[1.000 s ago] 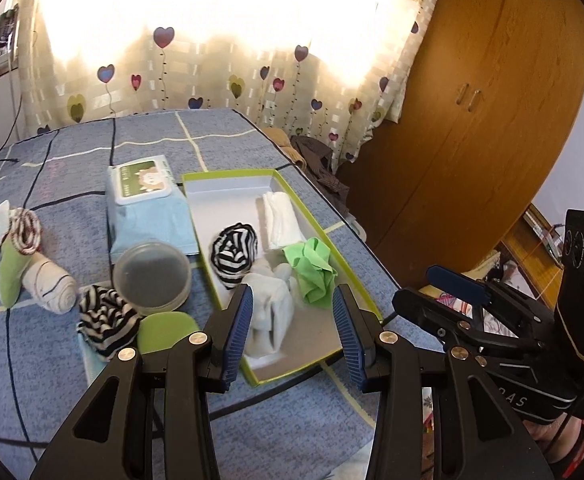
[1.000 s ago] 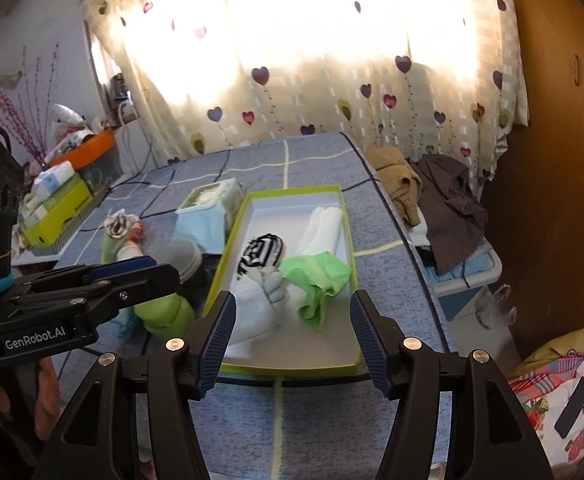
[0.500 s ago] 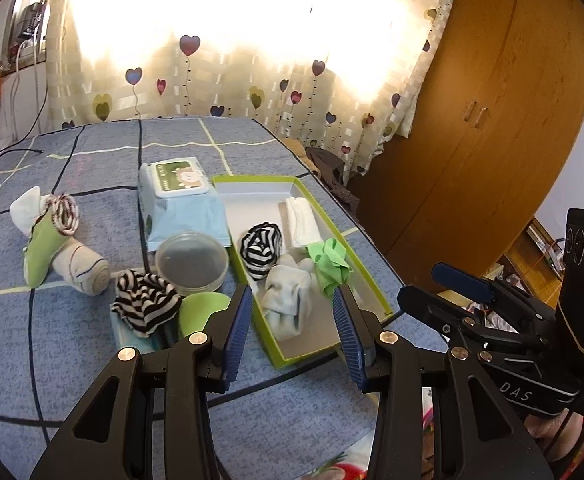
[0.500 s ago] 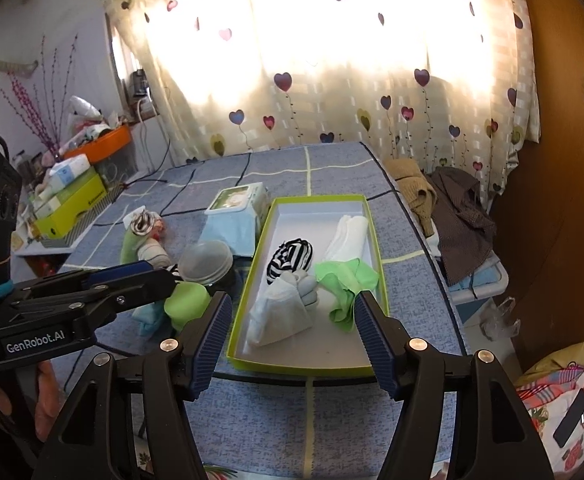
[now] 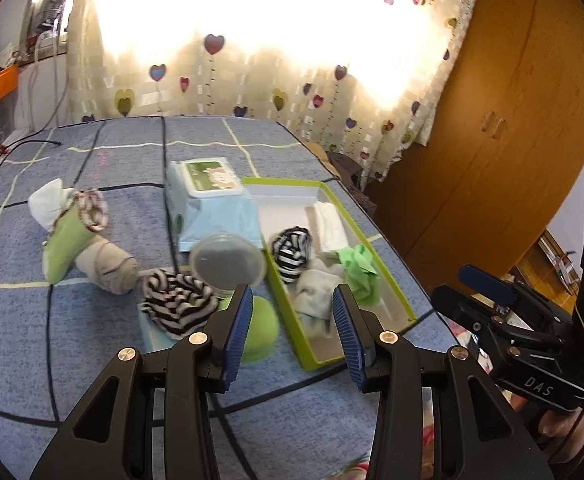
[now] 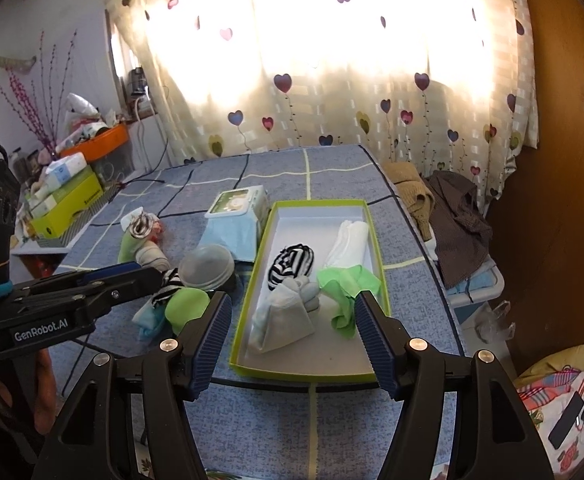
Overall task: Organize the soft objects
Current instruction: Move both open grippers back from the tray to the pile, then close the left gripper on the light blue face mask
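Observation:
A green-rimmed box [image 5: 284,180] on the blue bedspread holds a black-and-white striped sock ball [image 5: 292,250], a folded white cloth [image 5: 330,222], a green cloth [image 5: 358,268] and a grey-white sock [image 5: 316,296]. Left of the box lie a striped sock [image 5: 178,302], a green sock [image 5: 260,328], and a green sock [image 5: 68,240] with a beige roll [image 5: 108,266]. My left gripper [image 5: 292,296] hovers open and empty before the box's near left corner. My right gripper [image 6: 293,300] stands wide open and empty before the same box [image 6: 253,280].
A wipes pack [image 5: 212,196] and a round clear lid [image 5: 228,258] sit beside the box. Clothes [image 6: 452,208] are piled off the bed's right edge. A wardrobe [image 5: 492,140] stands right, a cluttered shelf [image 6: 72,184] left, a curtain behind.
Both grippers have drawn back from the box, which looks smaller and farther. The left view has swung to show more of the loose socks. The right jaws stand slightly wider.

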`<state>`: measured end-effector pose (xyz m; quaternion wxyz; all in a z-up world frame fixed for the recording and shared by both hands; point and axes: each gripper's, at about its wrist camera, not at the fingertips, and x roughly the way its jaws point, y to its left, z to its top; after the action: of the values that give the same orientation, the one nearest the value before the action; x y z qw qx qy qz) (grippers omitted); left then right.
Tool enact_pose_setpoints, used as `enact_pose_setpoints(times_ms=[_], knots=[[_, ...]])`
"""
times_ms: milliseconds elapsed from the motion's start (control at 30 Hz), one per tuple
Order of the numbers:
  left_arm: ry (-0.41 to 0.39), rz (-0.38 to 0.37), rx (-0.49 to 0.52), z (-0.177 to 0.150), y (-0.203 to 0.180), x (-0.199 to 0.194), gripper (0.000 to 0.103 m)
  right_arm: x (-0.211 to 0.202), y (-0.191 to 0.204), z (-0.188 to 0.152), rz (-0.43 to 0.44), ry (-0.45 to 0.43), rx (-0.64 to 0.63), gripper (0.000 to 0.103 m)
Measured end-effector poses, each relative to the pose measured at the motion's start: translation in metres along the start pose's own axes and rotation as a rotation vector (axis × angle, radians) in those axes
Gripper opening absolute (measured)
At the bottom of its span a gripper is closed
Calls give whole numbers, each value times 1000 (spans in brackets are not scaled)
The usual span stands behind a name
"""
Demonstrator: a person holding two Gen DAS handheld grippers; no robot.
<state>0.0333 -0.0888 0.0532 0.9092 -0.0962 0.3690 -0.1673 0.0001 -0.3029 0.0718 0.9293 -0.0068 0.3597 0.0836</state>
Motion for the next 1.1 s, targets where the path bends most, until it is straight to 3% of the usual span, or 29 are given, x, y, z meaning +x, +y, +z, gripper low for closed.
enact_pose_setpoints(times_ms=[467,767,1100], knots=[[-10,111,-91,-5,65,4,43,39,43,10,96,49,-100,64],[37,113,-117,-14,95,17,43,56,63,14,133,78,-139,64],[122,83,-121,-42,98,33,43,69,82,17,176,97,-184,64]])
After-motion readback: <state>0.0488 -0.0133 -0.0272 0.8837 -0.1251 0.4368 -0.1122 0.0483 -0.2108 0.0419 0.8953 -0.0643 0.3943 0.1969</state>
